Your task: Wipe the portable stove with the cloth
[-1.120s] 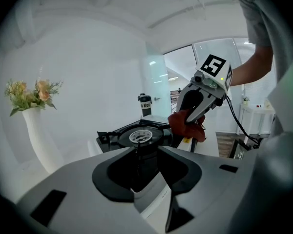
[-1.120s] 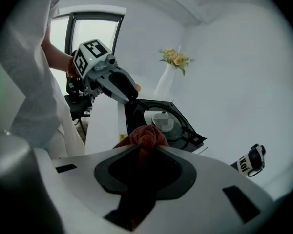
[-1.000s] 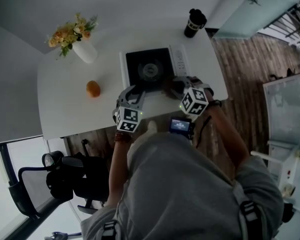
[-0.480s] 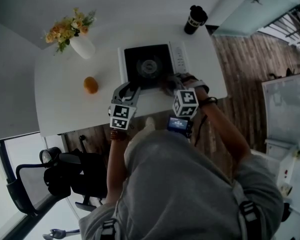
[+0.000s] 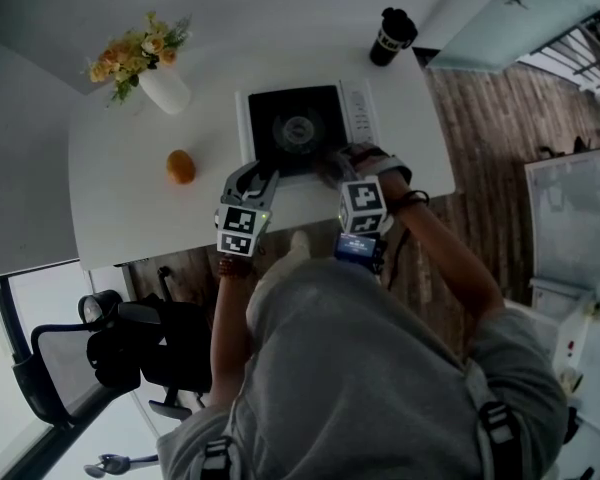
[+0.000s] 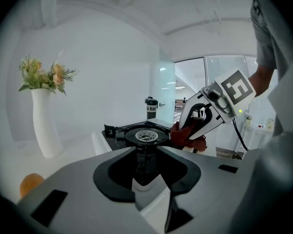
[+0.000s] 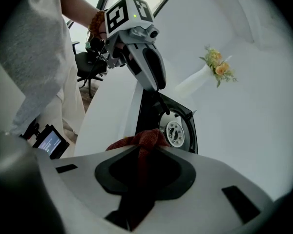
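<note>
While the right gripper (image 5: 346,164) keeps its jaws clamped shut on the red cloth (image 7: 139,139), that cloth sits bunched at the five o'clock corner of the portable stove (image 5: 298,128), on the near edge of its black top. In the right gripper view the fabric fills the gap between the jaws and spills forward beside the round burner (image 7: 175,133).

At the stove's seven o'clock corner is the left gripper (image 5: 258,176), pointing toward the stove. Its jaws stand apart and are closing, and the left gripper view shows nothing pressed between them; the burner and the right gripper with the cloth lie beyond. Whether its tips touch the stove's edge cannot be told.

The stove lies flat on the white counter (image 5: 130,208), near its far side. From the stove, a white vase (image 5: 166,90) of yellow and orange flowers (image 5: 140,53) stands at ten o'clock, an orange (image 5: 180,166) lies at eight o'clock, well apart from both, and a dark cup (image 5: 391,38) stands upright at one o'clock by the counter's corner. A small lit screen (image 5: 360,249) shows just below the right gripper's marker cube. A black office chair (image 5: 110,353) stands at the head view's seven o'clock.
</note>
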`<state>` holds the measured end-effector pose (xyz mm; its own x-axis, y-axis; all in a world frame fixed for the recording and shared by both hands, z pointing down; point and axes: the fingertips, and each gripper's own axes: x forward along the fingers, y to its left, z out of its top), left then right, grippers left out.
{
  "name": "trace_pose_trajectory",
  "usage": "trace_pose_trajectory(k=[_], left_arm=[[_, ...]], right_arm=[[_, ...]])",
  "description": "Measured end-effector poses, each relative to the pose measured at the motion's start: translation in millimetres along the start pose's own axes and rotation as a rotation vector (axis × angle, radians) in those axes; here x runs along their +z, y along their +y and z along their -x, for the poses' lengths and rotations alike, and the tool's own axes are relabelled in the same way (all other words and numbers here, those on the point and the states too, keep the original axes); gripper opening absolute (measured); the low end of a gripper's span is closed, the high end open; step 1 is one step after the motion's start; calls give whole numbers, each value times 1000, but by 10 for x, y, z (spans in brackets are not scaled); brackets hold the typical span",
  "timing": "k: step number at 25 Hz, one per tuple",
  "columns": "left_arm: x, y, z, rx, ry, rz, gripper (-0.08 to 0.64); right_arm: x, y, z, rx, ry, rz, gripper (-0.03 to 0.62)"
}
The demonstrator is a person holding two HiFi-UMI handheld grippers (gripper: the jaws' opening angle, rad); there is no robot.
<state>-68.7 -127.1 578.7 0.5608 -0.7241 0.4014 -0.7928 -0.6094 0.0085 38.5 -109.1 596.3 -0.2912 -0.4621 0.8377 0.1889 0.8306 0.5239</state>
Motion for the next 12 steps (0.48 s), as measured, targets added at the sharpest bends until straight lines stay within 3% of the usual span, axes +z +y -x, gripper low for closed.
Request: trace_pose_trajectory(k=[3,7,12], left_arm=[[-16,7,-1,11,2,-9,147],[-32,47,-5,17,4,2,146],[-52,6,-28,-11,35,-22,144]], right_arm=[[41,-18,-2,-35,17,32,89],[57,1,5,-72,-14,-3,87],[-52,-87,215,-128,-159,-272,89]])
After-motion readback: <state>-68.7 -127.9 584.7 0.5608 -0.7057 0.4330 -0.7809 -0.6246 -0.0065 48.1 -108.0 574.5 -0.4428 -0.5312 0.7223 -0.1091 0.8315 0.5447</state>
